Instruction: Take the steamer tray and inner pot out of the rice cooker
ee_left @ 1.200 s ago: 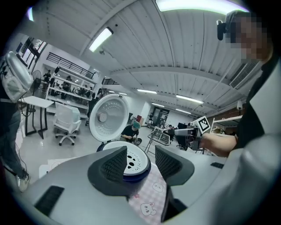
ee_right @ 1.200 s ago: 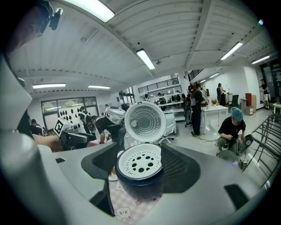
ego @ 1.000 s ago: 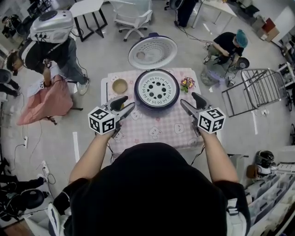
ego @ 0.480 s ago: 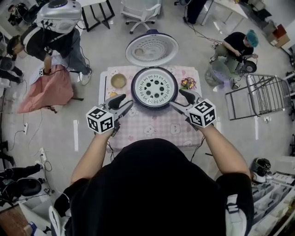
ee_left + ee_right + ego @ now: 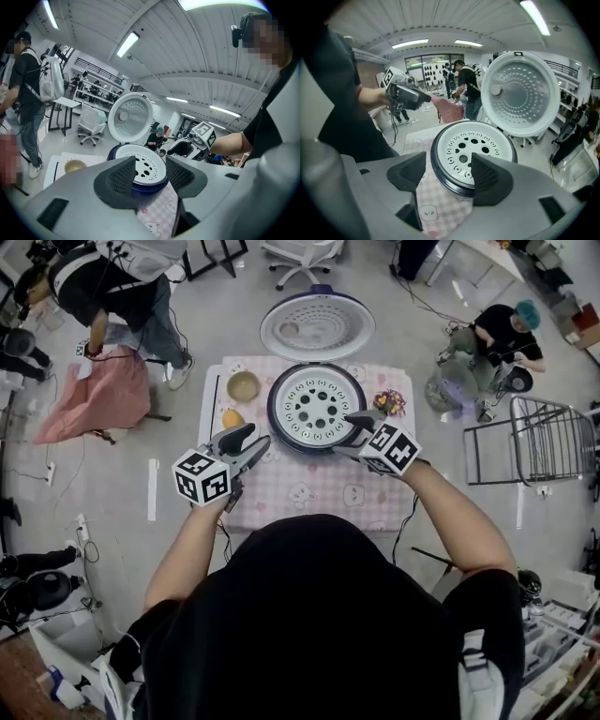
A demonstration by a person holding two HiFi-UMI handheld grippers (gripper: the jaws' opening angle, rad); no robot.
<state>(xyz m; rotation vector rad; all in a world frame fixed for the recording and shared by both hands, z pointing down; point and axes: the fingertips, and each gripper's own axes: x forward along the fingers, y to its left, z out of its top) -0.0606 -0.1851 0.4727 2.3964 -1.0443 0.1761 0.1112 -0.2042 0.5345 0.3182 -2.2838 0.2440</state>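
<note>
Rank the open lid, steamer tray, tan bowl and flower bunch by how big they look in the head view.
1. Open lid, the widest.
2. Steamer tray, somewhat smaller.
3. Tan bowl and flower bunch: both small and about alike, so I won't rank one over the other.

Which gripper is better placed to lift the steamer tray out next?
Right, probably. The right gripper is open at the edge of the steamer tray, one jaw over it. The left gripper, also open, hangs short of the rice cooker.
</note>
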